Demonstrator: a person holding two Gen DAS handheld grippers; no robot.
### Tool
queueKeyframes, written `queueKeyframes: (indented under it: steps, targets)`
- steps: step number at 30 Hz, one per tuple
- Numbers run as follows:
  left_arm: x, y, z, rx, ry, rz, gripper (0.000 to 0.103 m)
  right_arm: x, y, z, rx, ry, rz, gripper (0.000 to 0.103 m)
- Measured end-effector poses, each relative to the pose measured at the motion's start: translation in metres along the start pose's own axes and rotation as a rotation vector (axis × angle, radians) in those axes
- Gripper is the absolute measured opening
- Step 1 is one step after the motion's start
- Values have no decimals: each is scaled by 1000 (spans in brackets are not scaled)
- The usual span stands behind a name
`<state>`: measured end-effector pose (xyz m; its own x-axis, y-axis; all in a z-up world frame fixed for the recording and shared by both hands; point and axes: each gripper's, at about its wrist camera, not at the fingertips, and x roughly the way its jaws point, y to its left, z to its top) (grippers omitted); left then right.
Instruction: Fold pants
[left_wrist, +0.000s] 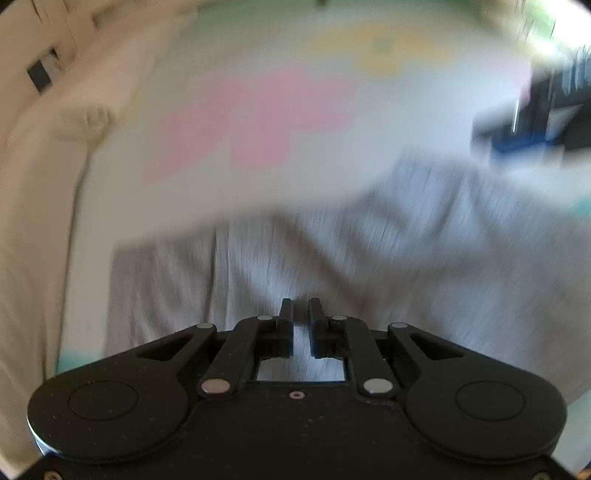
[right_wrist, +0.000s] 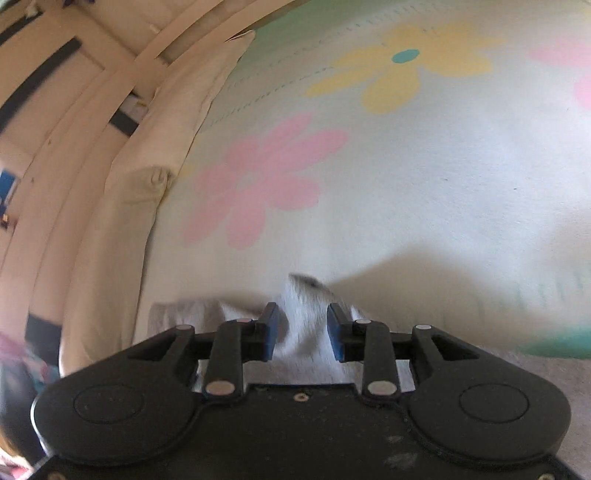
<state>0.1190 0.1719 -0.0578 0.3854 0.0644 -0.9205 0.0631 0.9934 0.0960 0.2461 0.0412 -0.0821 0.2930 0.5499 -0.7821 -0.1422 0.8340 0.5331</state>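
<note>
left gripper (left_wrist: 302, 308) — pinching grey pants (left_wrist: 369, 251) | right gripper (right_wrist: 302, 314) — parted, astride pants fold

your pants (left_wrist: 332, 258) are light grey, soft and wrinkled, spread across the flowered white cover. in the right wrist view a bunched peak of the fabric (right_wrist: 306, 321) stands up, slightly blurred.

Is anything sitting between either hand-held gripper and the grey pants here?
Nothing visible. The left hand-held gripper is nearly shut right over the grey pants, though blur hides whether it pinches fabric. The right hand-held gripper is open with a raised fold of fabric between its fingers.
</note>
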Motion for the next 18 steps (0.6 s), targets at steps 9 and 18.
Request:
queueKeyframes:
  steps: [9, 18]
  targets:
    - [11, 5, -35, -95, -37, -6, 16, 50, 3, 22, 33, 34, -21, 33]
    - [24, 47, -27, -236, 13, -150, 17, 96, 18, 5, -127, 273, -39, 33]
